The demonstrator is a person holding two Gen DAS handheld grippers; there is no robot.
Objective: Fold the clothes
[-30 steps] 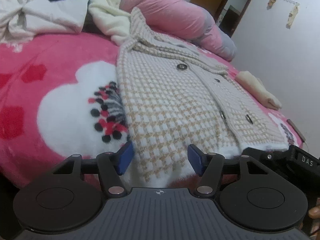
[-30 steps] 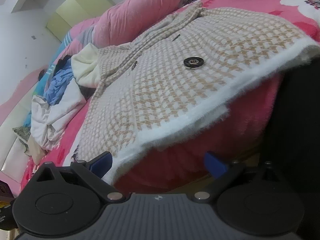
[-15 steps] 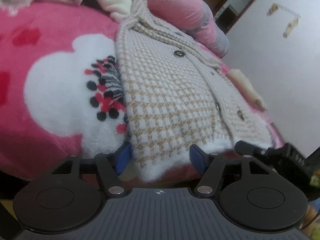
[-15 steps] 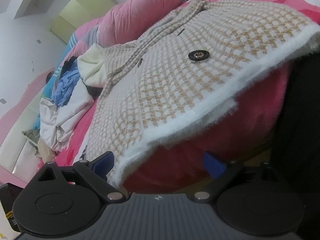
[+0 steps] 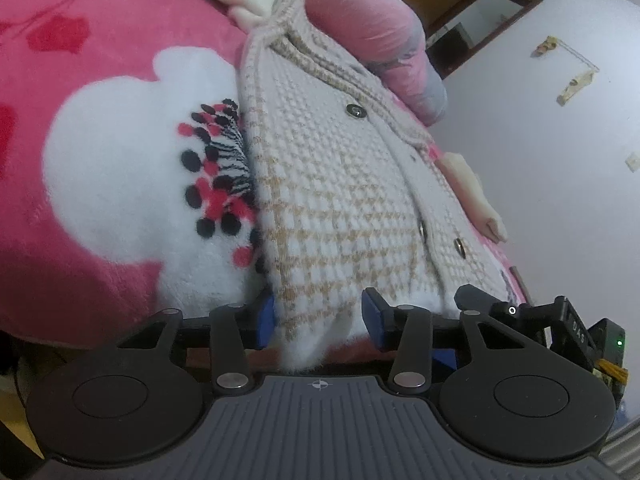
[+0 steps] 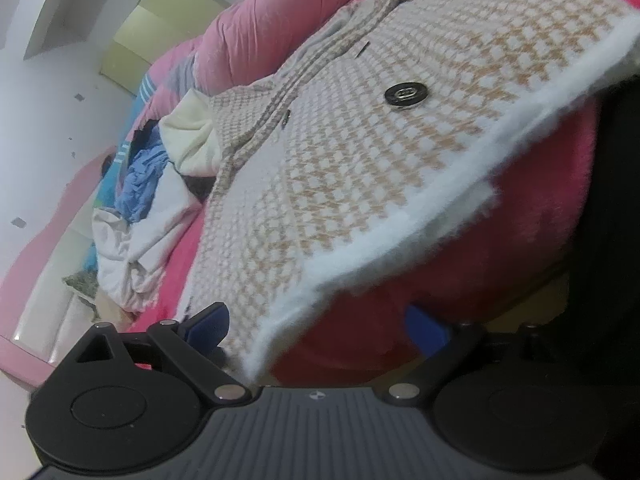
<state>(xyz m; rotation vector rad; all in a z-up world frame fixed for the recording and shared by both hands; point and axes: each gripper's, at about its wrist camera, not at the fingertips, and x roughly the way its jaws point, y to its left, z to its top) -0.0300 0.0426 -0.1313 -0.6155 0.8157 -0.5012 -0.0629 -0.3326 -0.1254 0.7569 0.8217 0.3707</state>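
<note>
One pink floral blanket (image 5: 100, 260), white walls (image 5: 560, 160)

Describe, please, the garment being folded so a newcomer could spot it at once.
On the pink bed blanket with its white flower, look along the near edge. The knit cardigan lies flat there, alone in its beige-and-white check, dark buttons and fluffy white hem, unlike the crumpled clothes pile.

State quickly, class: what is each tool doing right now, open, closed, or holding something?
Left tool: open, just been closing around the cardigan hem, pads not yet pressing.
Right tool: open, cardigan corner between its fingers, ungripped.
</note>
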